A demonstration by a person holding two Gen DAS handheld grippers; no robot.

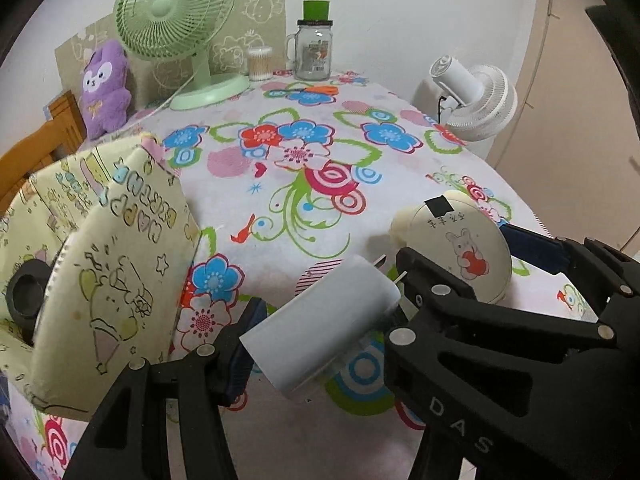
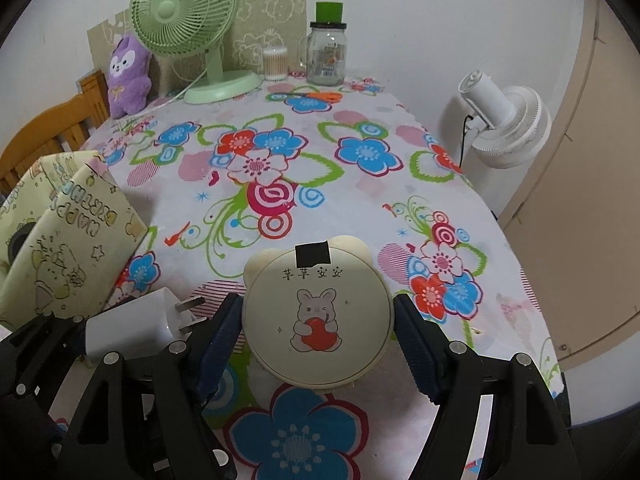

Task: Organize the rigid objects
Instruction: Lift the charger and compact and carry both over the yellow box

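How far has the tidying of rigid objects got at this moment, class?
Done: a black round object already sits in the patterned box. In hand: the left gripper holds the white plug adapter; the right gripper brackets the cream rabbit case. Left: both still need placing, presumably in the box.

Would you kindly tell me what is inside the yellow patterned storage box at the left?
In the yellow patterned storage box, only a black round object shows, lying near the left edge. The box's front wall hides the rest of the interior.
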